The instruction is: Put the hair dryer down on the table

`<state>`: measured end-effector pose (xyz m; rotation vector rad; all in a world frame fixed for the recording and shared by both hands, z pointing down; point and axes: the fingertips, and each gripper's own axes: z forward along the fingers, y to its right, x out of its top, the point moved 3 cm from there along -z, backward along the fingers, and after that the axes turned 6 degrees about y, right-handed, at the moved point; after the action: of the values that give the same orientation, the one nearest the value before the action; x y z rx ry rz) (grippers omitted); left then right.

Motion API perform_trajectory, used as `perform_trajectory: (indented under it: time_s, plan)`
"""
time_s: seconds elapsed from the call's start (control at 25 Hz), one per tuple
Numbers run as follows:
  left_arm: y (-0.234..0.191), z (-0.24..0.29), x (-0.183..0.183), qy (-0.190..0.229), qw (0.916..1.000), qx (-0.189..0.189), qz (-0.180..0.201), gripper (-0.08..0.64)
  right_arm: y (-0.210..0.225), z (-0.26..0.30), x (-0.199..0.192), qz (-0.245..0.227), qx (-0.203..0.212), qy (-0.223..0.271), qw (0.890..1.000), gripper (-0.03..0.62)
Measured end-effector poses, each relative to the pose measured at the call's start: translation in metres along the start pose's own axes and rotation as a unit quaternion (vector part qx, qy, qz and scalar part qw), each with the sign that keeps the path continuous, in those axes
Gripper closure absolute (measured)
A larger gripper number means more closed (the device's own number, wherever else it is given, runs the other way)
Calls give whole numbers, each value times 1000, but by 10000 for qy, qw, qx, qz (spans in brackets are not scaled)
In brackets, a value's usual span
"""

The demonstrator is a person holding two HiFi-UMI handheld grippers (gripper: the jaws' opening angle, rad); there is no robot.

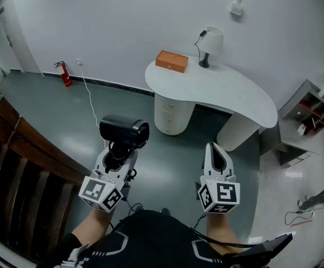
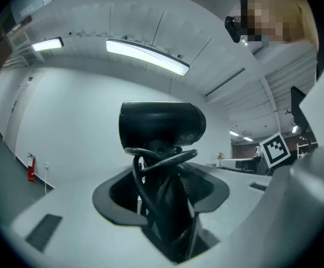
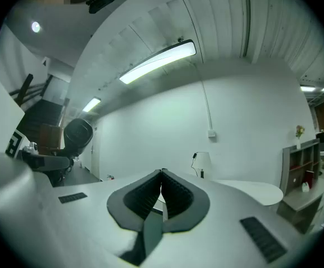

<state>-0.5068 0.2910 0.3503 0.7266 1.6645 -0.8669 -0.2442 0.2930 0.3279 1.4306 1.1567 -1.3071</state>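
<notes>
Nearest, the left gripper is closed on the handle of the black hair dryer, held level in the air over the grey floor. In the left gripper view the handle fills the gap between the jaws, with its black cord looped round it, and the barrel sits just above the jaw tips. Just beside it, the right gripper hangs level too, its jaws brought together with nothing between them. A dark wooden railing runs along the left. Well beyond the grippers stands the white curved table, apart from the hair dryer. At its far edge sit an orange-brown box and a white lamp. A red fire extinguisher stands against the far wall
</notes>
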Motion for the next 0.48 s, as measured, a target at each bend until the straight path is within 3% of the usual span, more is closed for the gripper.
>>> perform_trajectory:
  time_s: [0.48]
  plan:
    - [-7, -3, 4, 101, 9998, -136, -72, 342, -14, 6, 0, -62, 16, -26, 10000, 568]
